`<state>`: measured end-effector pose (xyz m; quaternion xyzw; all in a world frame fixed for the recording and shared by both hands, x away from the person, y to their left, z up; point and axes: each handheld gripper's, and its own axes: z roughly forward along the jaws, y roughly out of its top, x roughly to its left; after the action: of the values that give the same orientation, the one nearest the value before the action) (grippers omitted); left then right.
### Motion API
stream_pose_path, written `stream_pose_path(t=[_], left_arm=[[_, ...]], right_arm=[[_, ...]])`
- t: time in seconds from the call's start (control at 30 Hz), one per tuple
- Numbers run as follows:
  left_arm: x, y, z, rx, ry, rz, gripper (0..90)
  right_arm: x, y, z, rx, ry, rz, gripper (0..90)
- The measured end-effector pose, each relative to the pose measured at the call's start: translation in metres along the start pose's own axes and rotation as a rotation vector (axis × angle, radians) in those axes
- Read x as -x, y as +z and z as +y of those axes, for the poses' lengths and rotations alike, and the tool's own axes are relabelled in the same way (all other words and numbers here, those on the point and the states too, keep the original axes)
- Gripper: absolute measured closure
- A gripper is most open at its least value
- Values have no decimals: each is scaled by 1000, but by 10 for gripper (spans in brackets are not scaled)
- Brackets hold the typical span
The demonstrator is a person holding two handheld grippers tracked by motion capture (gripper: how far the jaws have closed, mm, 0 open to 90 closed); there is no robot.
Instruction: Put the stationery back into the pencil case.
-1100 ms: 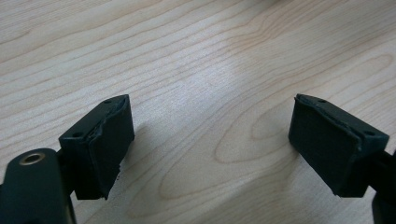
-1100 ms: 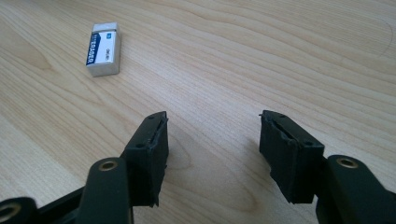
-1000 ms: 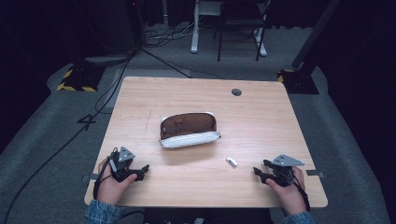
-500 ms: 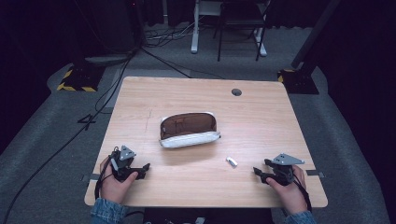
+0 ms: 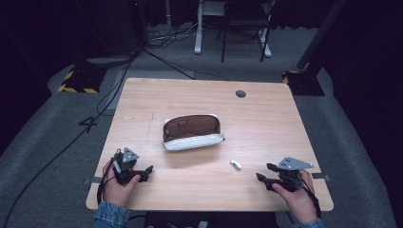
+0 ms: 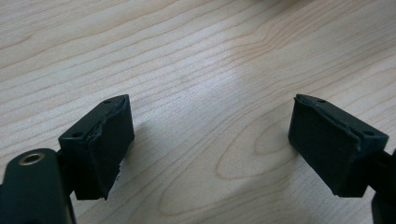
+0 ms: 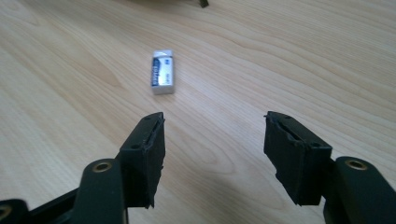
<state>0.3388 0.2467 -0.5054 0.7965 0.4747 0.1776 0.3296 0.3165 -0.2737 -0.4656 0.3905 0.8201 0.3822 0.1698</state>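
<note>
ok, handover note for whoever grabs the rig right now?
Left gripper: open, holding nothing, low over bare wood at the table's near left.
Right gripper: open, holding nothing, near right, pointed toward the eraser.
Eraser lies flat on the table between the right gripper and the pencil case, apart from both.
Pencil case sits mid-table, unzipped, mouth open.
Done: nothing grasped so far.
Left: probably pick up the eraser, put it in the case.

A small white eraser with a blue-printed sleeve lies flat near an open brown pouch.
</note>
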Motion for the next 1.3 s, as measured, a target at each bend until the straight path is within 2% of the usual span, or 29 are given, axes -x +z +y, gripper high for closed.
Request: stream_pose_path(t=[0.1,0.23,0.43,0.6,0.63,0.7,0.9,1.07,1.3], left_arm=[[0,0,0,0,0,0,146],[0,0,0,0,0,0,146],[0,0,0,-1,5,1,146],[0,0,0,0,1,0,145],[0,0,0,-1,5,-1,145],[0,0,0,-1,4,-1,146],[0,0,0,-1,5,1,145],[0,0,0,-1,4,-1,145],[0,0,0,-1,4,1,145]], right_arm=[[-3,-1,2,7,-5,9,392],[-8,1,7,29,3,45,389],[-17,16,17,35,14,70,345],[-25,26,27,25,-36,84,420],[-27,30,31,14,-44,89,455],[-28,32,32,9,-51,86,472],[-28,49,40,-34,-69,87,557],[-28,66,43,-71,-76,89,587],[-28,79,44,-97,-72,90,610]])
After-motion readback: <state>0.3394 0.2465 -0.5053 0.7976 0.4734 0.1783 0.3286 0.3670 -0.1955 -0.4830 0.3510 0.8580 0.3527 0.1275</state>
